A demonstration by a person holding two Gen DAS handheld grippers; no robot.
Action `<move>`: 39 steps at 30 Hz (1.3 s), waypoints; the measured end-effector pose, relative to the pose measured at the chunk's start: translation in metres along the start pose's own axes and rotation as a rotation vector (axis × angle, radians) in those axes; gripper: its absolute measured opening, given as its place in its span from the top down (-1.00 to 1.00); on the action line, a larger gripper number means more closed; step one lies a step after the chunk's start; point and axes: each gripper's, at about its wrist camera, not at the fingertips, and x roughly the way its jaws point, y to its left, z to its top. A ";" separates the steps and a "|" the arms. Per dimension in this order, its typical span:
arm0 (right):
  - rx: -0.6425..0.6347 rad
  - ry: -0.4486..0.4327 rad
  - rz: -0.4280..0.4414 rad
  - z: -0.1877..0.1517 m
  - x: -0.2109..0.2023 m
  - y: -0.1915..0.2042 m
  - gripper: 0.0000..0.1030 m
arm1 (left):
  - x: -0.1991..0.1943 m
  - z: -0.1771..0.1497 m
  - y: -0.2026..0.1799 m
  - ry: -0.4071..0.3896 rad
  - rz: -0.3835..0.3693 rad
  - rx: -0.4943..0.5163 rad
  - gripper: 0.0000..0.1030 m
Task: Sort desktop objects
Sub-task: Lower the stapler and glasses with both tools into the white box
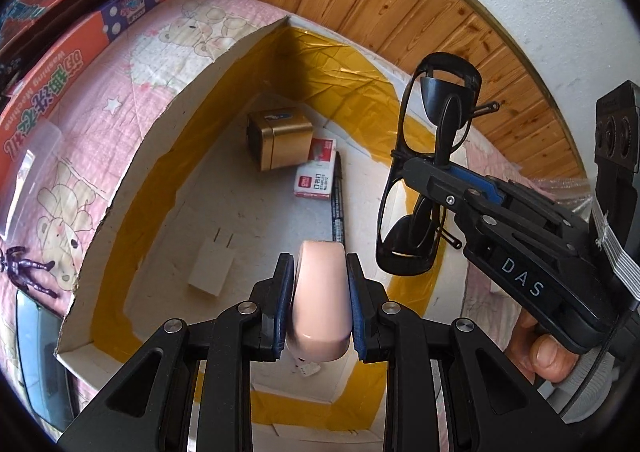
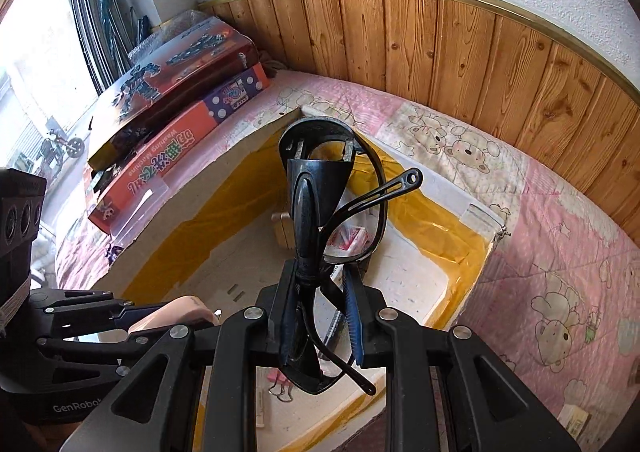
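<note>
Together we hold, above the yellow-taped cardboard box [image 1: 132,188], a pale pink rounded case [image 1: 320,300] clamped in our left gripper [image 1: 320,304] and folded black-framed glasses [image 2: 320,236] pinched in our right gripper [image 2: 320,316].

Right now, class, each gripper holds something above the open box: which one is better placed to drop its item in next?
Probably left gripper: its pink case hangs over bare box floor.

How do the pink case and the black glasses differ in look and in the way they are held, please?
The pink case is solid, smooth and rounded; the black glasses are a thin open frame, folded. The case sits snugly between the left gripper pads; the glasses stick out well past the right gripper. Both are clamped above the cardboard box.
</note>
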 end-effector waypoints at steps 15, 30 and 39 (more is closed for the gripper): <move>-0.103 0.164 -0.042 0.008 0.046 -0.015 0.55 | 0.042 0.015 -0.002 0.119 0.042 -0.028 0.51; -0.192 0.337 -0.028 0.007 0.081 -0.014 0.55 | 0.083 0.025 0.009 0.220 0.095 -0.106 0.50; -0.185 0.391 -0.052 0.007 0.090 -0.013 0.53 | 0.088 0.025 0.015 0.251 0.125 -0.137 0.49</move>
